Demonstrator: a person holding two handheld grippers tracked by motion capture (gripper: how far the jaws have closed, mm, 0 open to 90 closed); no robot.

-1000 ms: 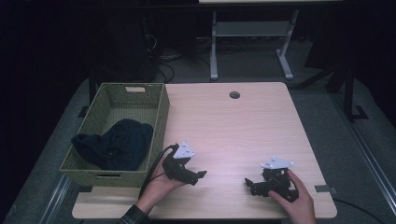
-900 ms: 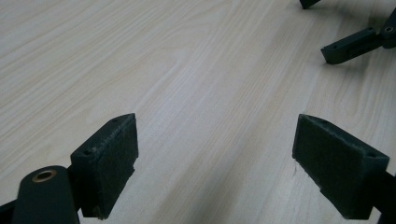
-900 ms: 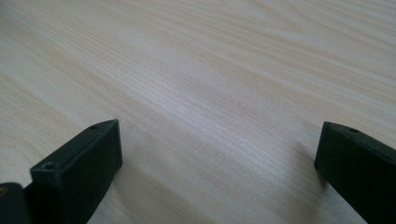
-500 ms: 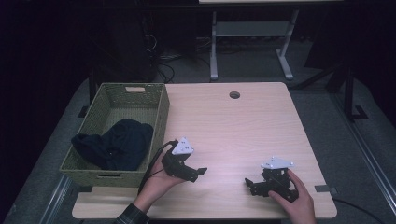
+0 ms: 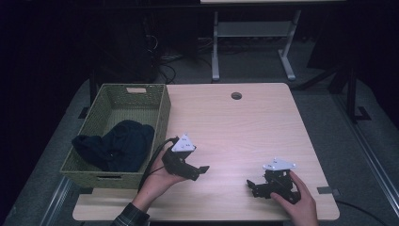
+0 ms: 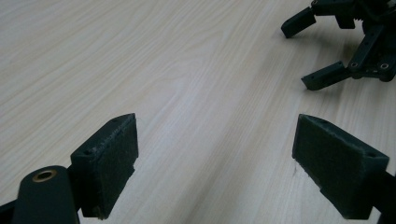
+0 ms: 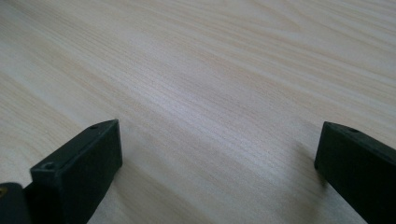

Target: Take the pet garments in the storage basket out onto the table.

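Sat heaped in the woven green rectangular basket (image 5: 160, 110), at the left edge of the pale wood-grain worktop (image 5: 244, 127): a dark navy bundle of soft cloth (image 5: 117, 143), slumped against the basket's near wall. Judged light, limp and easily crushed, not slippery and not fragile; likely to sag and trail once lifted, so best pinched at a raised fold near the top of the heap, with a deep bite rather than at a loose edge. Held just beside the basket's near right corner, the left tool (image 5: 201, 170) (image 6: 215, 158), above bare wood, jaws spread wide apart and empty. Rested well apart toward the near right of the worktop, the right tool (image 5: 250, 185) (image 7: 219, 163), jaws likewise wide apart with nothing between them.
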